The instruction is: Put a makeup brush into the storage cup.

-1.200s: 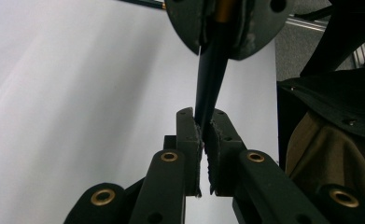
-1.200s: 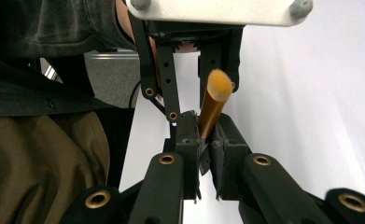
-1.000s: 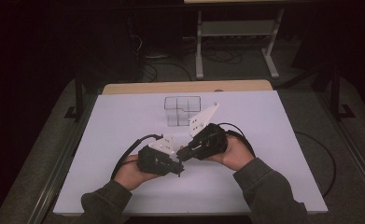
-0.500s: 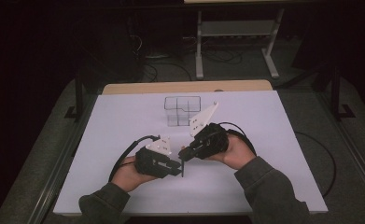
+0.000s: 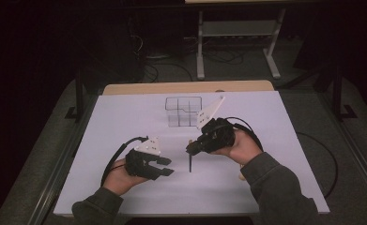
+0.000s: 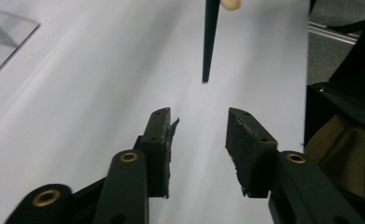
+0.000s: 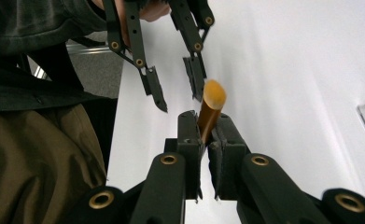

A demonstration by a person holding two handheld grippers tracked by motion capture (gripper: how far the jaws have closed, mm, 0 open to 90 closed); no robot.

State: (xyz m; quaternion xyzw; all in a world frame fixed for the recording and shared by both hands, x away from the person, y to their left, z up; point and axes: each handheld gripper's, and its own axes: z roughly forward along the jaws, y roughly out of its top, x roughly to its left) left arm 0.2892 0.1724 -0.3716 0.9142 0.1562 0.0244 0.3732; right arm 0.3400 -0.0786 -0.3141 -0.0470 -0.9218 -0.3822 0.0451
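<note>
In the high view, a thin dark stick [image 5: 190, 165] is being held upright by the right gripper [image 5: 194, 147] over the middle of the bench [image 5: 265, 187], its lower tip pointing down at the white top. The left gripper [image 5: 164, 167] is being held just beside it toward the near left corner, and its jaws have just been opening with nothing between them. A clear box [image 5: 184, 111] is standing near the far edge, well apart from both. The stick is at risk of tilting or slipping, since it is being gripped at one end alone. Whether the tip is touching the bench is hard to make out here.

In the left gripper view, the jaws are being held apart and empty, with the stick's dark taper [image 6: 210, 37] hanging ahead of the gap and a pale end [image 6: 230, 3] being cut off by the top edge. If the jaws are being closed again from here, the stick could be missed or knocked aside, as it is lying beyond the pads [image 6: 160, 140].

In the right gripper view, the jaws are clenched on an orange-brown shaft [image 7: 209, 114], whose blunt end is sticking up past them. The left gripper [image 7: 176, 81] is being seen beyond, blurred. The shaft's lower part is being hidden behind the jaws.
</note>
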